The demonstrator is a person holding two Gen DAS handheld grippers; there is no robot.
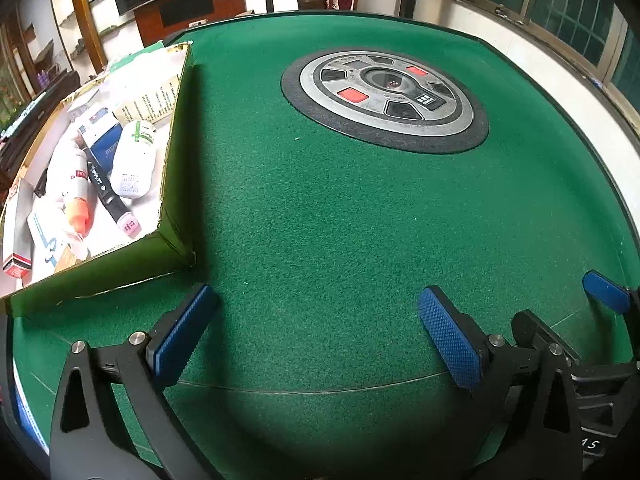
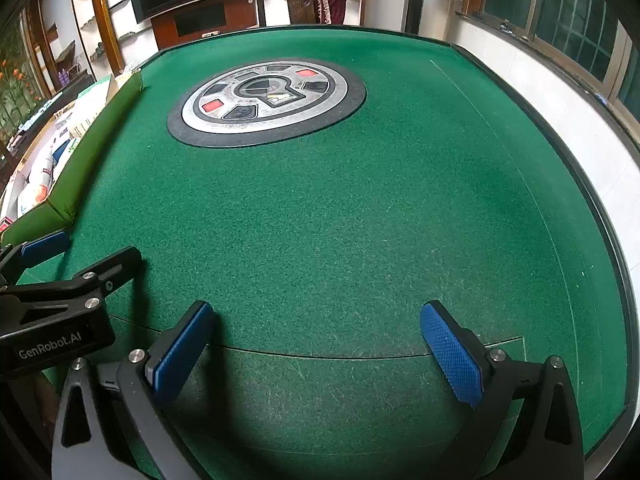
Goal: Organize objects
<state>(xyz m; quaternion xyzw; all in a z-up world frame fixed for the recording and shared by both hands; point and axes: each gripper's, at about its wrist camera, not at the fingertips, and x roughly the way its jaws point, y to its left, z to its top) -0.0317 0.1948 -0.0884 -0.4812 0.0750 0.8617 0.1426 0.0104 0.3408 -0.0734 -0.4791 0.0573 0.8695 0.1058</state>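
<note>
Left wrist view, from the left: a green-sided box on the felt table holds a white bottle, a black marker and small cartons, probably all light, the bottle likely slick, best pinched across its middle. Left gripper and right gripper both gape wide, empty.
</note>
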